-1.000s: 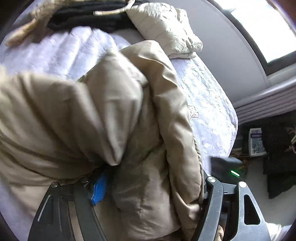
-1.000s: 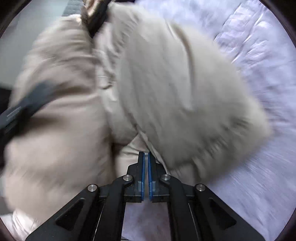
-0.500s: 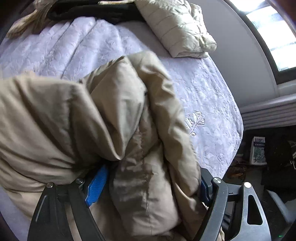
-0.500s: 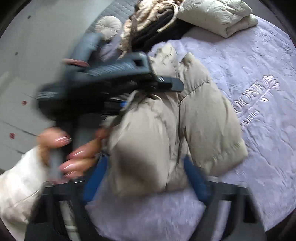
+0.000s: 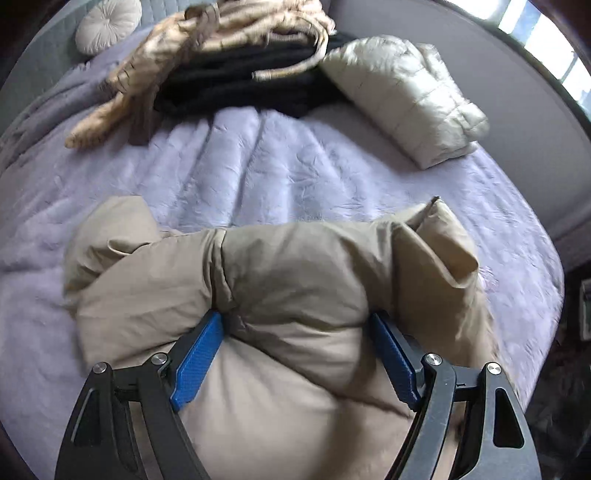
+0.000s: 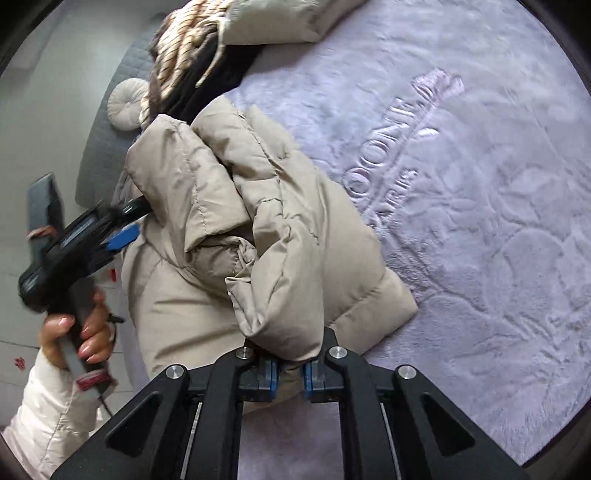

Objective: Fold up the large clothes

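A beige puffer jacket (image 5: pixel 295 277) lies bundled on the lilac bedspread (image 5: pixel 277 166). My left gripper (image 5: pixel 295 321) stands wide, its blue pads pressed into both sides of the thick bundle. The right wrist view shows the same jacket (image 6: pixel 258 221) folded over itself, with the left gripper (image 6: pixel 135 221) at its far left side in a person's hand (image 6: pixel 85 332). My right gripper (image 6: pixel 290 369) is closing, its jaws nearly together. A small fold of the jacket's near edge sits pinched between its pads.
At the head of the bed lie a folded cream quilted jacket (image 5: pixel 402 96), a black garment (image 5: pixel 240 85), a tan ribbed garment (image 5: pixel 221 33) and a round cushion (image 5: pixel 107 24). The bedspread (image 6: pixel 480 221) lies bare to the right. The bed's edge and dark floor (image 5: pixel 576 369) are at far right.
The jacket hung bunched close to the left camera; it now lies lower and crosswise on the bed. The right gripper went from shut and empty to wide, then narrowed on a fold.
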